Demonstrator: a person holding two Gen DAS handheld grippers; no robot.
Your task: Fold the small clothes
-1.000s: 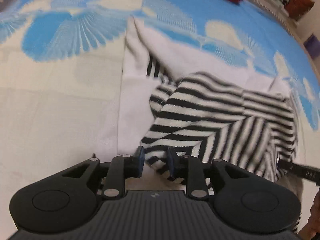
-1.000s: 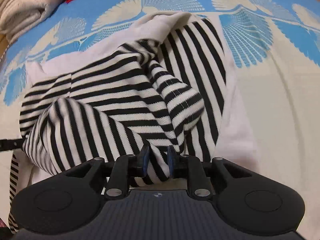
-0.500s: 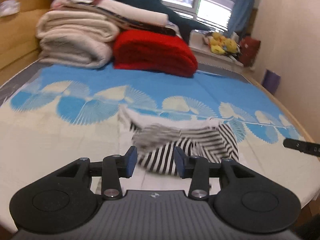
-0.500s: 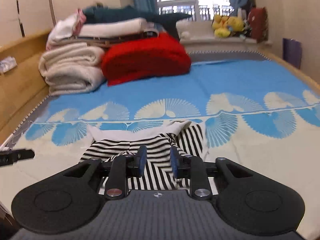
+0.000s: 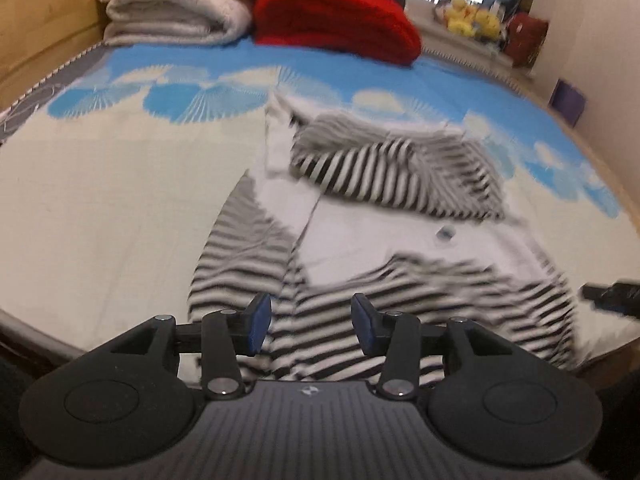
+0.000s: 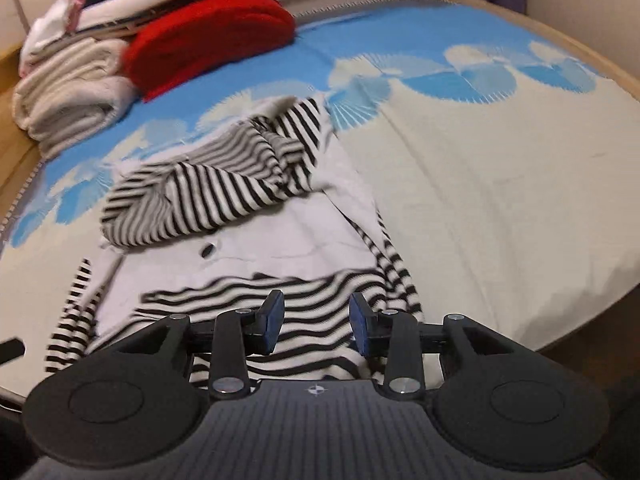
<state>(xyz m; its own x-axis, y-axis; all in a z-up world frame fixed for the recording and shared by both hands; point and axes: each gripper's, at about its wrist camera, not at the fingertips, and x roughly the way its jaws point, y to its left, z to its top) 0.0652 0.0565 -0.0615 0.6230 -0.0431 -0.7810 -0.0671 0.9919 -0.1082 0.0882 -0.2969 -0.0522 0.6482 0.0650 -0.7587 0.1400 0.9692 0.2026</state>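
Garment (image 5: 384, 236), black-and-white striped with a white lining, spread on a bedspread (image 5: 100, 200) of cream ground and blue fan motifs; lower hem toward the near edge of the bed, striped upper part bunched and folded over the white middle panel. Small dark button (image 5: 445, 234) visible on the white panel. Striped sleeve lying out to the left of the body in the left wrist view.

Left gripper (image 5: 311, 322): jaws apart, just been opening, blue pads clear of the cloth, nothing pinched between them; striped hem seen through the gap, below the fingertips.

Right gripper (image 6: 316, 322): jaws likewise apart and just been opening, no fabric clamped; striped hem visible behind the gap. Contact between pads and cloth not discernible in either view owing to motion blur.

Far end of the bed: folded red blanket (image 6: 208, 36) beside rolled cream towels (image 6: 68, 88), further folded textiles stacked on top. Yellow soft toys (image 5: 472, 20) on the sill beyond. Purple box (image 5: 566, 102) against the right wall.
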